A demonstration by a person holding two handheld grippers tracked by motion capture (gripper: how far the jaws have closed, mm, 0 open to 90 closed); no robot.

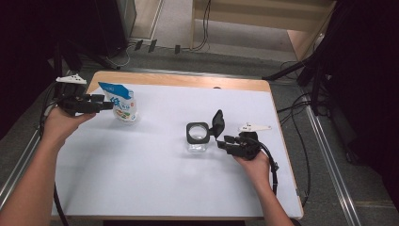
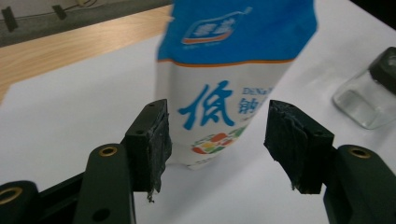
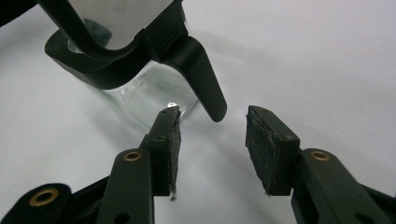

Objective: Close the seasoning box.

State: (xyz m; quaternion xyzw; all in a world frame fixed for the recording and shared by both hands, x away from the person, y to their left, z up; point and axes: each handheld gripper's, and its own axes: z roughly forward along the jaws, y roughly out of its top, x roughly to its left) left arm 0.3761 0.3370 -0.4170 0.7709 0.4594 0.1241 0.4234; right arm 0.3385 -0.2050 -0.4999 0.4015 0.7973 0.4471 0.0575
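**A:** So where's the pouch (image 1: 120, 102) sitting? The left gripper (image 1: 107, 104) looks close to it.

**B:** It stands upright on the white sheet (image 1: 155, 169), well to the left of the glass jar (image 1: 197, 137). In the left gripper view the blue-and-white pouch (image 2: 224, 79) is just past the pads (image 2: 156, 140), lined up with the gap between them. The jaws are spread wider than the pouch, and nothing is pinched.

**A:** And the right gripper (image 1: 222, 141)?

**B:** It's just right of the jar, jaws apart and empty. The jar's black lid (image 1: 218, 123) is flipped up on that side. In the right gripper view the lid's tab (image 3: 205, 79) hangs down just ahead of the gap, and the left pad (image 3: 170, 140) sits right by the glass (image 3: 144, 98). Can't tell if it touches.
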